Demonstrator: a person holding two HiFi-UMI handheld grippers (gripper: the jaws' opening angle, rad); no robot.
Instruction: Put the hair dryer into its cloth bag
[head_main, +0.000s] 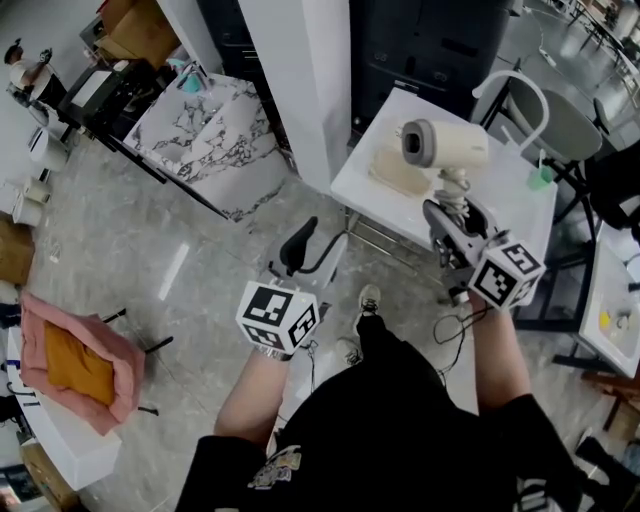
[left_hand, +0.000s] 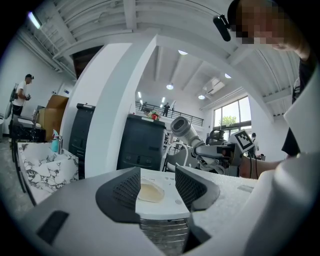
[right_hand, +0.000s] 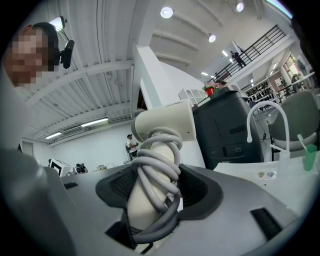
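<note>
A cream hair dryer (head_main: 445, 145) with its grey cord wound round the handle stands upright in my right gripper (head_main: 452, 218), above the white table (head_main: 505, 200). In the right gripper view the jaws are shut on the wrapped handle of the hair dryer (right_hand: 162, 130). The cream cloth bag (head_main: 395, 172) lies flat on the table just left of the dryer. My left gripper (head_main: 308, 250) hovers off the table's left edge, open and empty. In the left gripper view the cloth bag (left_hand: 150, 192) shows between the parted jaws, with the hair dryer (left_hand: 184, 130) beyond to the right.
A white chair (head_main: 548, 118) stands behind the table, and a green cup (head_main: 540, 178) sits on its far side. A white pillar (head_main: 310, 80), a black cabinet (head_main: 440, 40) and a marble-topped table (head_main: 205, 135) lie beyond. A pink cushioned seat (head_main: 75, 360) is at the far left.
</note>
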